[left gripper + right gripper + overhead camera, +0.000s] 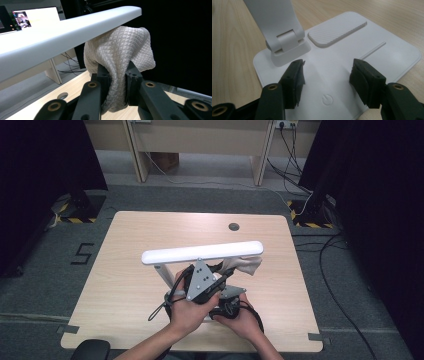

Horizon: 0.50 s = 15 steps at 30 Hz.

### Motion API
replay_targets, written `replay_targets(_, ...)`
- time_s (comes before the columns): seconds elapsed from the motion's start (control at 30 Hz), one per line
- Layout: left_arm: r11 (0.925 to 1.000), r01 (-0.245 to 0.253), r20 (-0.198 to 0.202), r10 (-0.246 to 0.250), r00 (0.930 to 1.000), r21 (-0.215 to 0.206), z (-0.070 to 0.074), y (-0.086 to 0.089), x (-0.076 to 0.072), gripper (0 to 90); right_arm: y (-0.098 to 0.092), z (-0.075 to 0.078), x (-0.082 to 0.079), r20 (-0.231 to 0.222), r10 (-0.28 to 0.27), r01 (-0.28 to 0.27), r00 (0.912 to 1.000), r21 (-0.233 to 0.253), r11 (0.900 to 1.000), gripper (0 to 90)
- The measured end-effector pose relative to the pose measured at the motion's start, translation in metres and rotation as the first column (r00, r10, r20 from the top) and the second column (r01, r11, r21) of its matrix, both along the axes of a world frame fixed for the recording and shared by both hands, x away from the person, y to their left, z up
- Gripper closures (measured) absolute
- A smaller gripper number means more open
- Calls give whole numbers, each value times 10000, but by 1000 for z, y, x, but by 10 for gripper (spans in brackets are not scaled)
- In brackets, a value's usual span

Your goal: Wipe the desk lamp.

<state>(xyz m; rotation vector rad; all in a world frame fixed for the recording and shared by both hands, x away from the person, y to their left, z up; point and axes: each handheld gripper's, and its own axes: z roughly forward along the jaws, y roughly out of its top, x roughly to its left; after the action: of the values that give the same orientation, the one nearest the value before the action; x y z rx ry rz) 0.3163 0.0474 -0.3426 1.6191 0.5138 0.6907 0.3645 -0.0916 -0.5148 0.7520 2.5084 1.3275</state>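
Quilted cloth (117,57) clamped in left gripper (117,75) fingers under lamp bar (202,252), right gripper (327,71) fingers apart over lamp base (352,42), wooden table (130,250)

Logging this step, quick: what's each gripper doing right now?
Left gripper: shut on the quilted cloth, under the lamp bar.
Right gripper: open, empty, above the lamp base.

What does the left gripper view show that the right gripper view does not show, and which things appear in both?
Left gripper view alone: a quilted white cloth pinched between that gripper's jaws, pressed up under the lamp's long white head bar, with a lit monitor behind.

Right gripper view alone: the lamp's flat white base with its hinge, ribbed pad and power symbol, and that gripper open above it.

Both: the same lamp and the wooden table.
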Motion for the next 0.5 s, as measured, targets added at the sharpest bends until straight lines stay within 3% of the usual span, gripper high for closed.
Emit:
replay_targets(0.27, 9998, -182, 187, 183, 9997, -65, -2, -2, 3, 775, 0, 0, 0, -24, 15, -15, 10000, 10, 10000, 439)
replay_targets(0.5, 9998, 168, 170, -169, 9997, 58, 0, -16, 8, 773, 0, 0, 0, -14, 14, -14, 10000, 9, 10000, 439)
